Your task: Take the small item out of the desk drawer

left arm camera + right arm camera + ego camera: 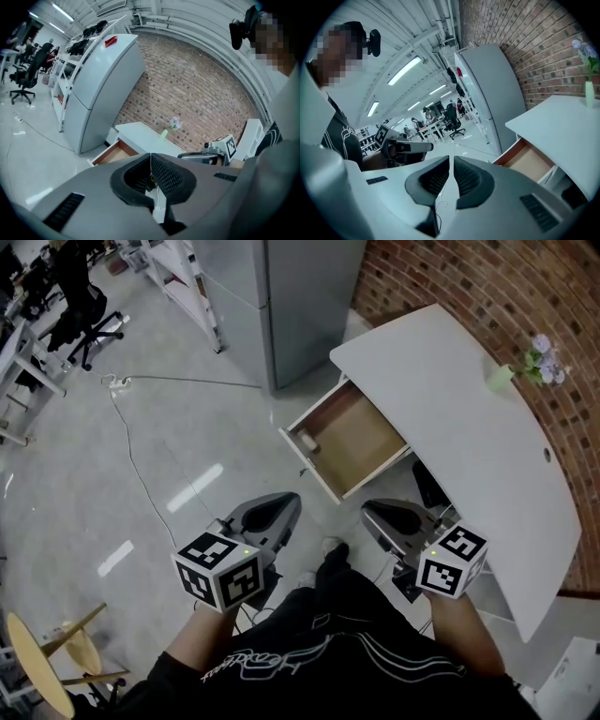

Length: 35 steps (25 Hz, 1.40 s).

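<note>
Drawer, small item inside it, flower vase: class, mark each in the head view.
drawer [361,437], head view, its bare wooden bottom.
small item [307,441], head view, its middle.
flower vase [500,377], head view, its green body.

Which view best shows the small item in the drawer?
Head view: it looks down into the open drawer, small item in its left corner. Both gripper views catch the drawer obliquely; no item shows.
</note>
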Each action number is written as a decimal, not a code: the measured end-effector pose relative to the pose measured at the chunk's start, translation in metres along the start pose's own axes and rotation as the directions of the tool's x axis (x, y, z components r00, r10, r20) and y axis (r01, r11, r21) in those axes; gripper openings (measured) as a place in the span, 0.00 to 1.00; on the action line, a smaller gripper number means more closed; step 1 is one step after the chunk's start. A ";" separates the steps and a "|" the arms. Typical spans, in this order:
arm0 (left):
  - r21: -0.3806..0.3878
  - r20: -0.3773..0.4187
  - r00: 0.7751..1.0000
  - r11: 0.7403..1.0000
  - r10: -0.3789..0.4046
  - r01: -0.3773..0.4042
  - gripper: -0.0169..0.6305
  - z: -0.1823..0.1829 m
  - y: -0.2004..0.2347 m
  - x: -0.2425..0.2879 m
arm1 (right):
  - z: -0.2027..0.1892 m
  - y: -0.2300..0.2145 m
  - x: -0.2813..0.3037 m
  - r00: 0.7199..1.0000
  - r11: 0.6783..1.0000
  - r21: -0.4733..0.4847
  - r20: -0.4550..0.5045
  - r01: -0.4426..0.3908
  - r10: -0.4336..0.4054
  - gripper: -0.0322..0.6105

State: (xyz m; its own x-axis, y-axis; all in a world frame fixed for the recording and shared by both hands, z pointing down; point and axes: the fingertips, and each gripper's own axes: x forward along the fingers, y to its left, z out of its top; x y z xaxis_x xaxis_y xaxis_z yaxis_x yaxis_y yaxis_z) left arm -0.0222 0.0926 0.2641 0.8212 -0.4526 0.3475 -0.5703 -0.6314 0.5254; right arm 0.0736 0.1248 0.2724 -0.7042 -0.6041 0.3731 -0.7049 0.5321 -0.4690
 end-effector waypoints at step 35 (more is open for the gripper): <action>-0.220 -0.158 0.962 0.942 0.221 -0.252 0.06 -0.040 0.247 0.146 | -0.084 -0.287 0.314 0.890 0.993 -0.092 -0.456 -0.076 0.026 0.35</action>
State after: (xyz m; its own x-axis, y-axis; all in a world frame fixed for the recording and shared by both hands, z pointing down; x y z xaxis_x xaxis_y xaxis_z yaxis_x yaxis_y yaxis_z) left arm -0.0431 -0.1043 0.4758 0.6675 -0.4755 0.5730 -0.7404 -0.3428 0.5781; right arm 0.0479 -0.1677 0.5909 -0.6835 -0.2531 0.6847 -0.6539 0.6292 -0.4202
